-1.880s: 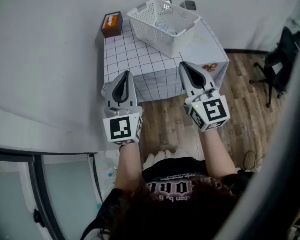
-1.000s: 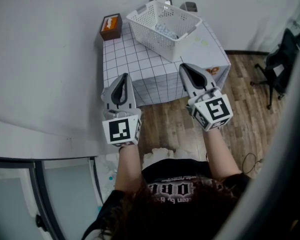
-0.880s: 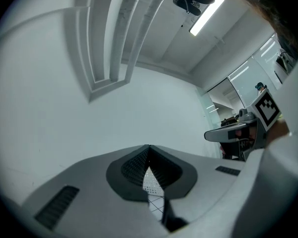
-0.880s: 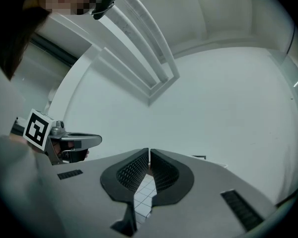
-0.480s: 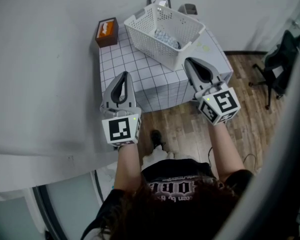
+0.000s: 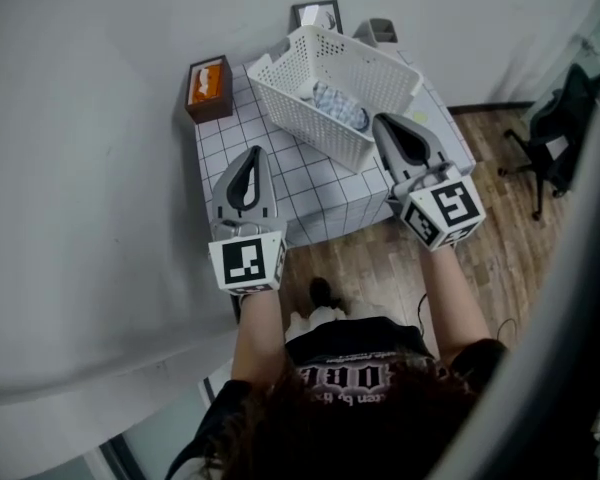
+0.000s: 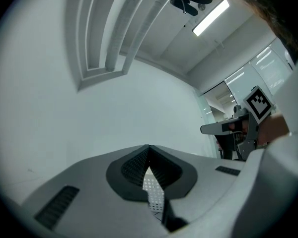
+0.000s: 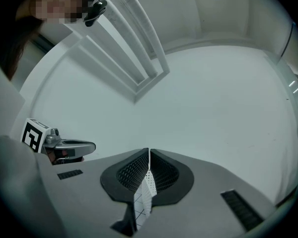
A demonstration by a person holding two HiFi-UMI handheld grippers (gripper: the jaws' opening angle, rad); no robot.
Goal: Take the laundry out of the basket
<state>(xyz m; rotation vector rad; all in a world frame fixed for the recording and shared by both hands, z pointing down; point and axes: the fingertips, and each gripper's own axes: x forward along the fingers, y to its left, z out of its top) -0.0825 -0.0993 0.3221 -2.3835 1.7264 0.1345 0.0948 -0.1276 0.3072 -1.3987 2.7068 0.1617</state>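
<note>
Our left gripper (image 6: 248,154) at centre left, our right gripper (image 6: 384,121) beside the white basket (image 6: 298,108), both with jaws pressed together, empty, laundry (image 6: 338,105) inside the basket, upper centre

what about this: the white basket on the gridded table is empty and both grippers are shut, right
Not empty: the head view shows pale blue laundry lying in the basket. The rest holds: it sits on the gridded table, left gripper and right gripper shut.
</note>
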